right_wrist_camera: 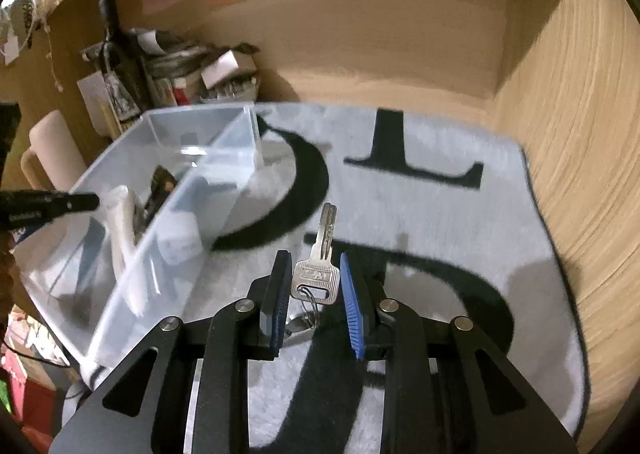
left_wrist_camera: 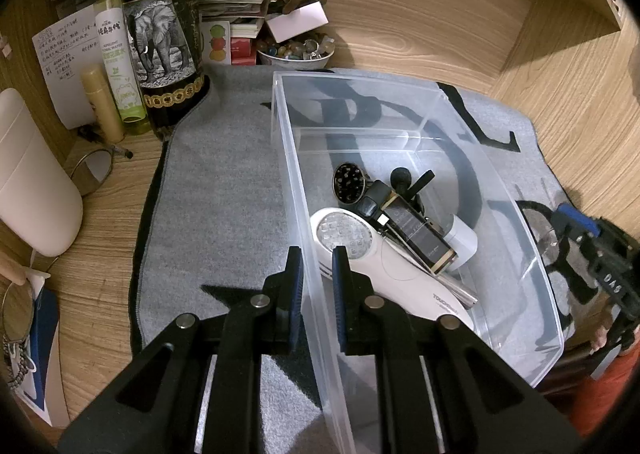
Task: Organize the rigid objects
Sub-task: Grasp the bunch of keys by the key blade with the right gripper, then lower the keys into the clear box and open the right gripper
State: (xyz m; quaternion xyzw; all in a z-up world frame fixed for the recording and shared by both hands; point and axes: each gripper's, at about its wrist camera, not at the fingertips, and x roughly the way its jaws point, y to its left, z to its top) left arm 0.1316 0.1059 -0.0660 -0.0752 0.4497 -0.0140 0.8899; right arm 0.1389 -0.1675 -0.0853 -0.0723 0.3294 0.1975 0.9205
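A clear plastic bin (left_wrist_camera: 404,90) stands on a grey mat (left_wrist_camera: 224,194) with black letters. It holds a white handheld device (left_wrist_camera: 384,266), a dark flat bottle (left_wrist_camera: 420,234), a round black studded piece (left_wrist_camera: 349,182) and a white cylinder (left_wrist_camera: 464,238). My left gripper (left_wrist_camera: 317,258) is shut on the bin's near left wall, one finger on each side. My right gripper (right_wrist_camera: 314,266) is shut on the head of a silver key (right_wrist_camera: 320,254). The key is lifted above the mat (right_wrist_camera: 440,214) to the right of the bin (right_wrist_camera: 168,214), and its wire ring hangs below.
A dark wine bottle (left_wrist_camera: 160,34), a green spray bottle (left_wrist_camera: 118,54), a bowl of stones (left_wrist_camera: 296,50) and stacked papers crowd the back left corner. Wooden walls close the back and right. A white rounded object (left_wrist_camera: 32,174) and round wire-framed glasses (left_wrist_camera: 92,170) lie left of the mat.
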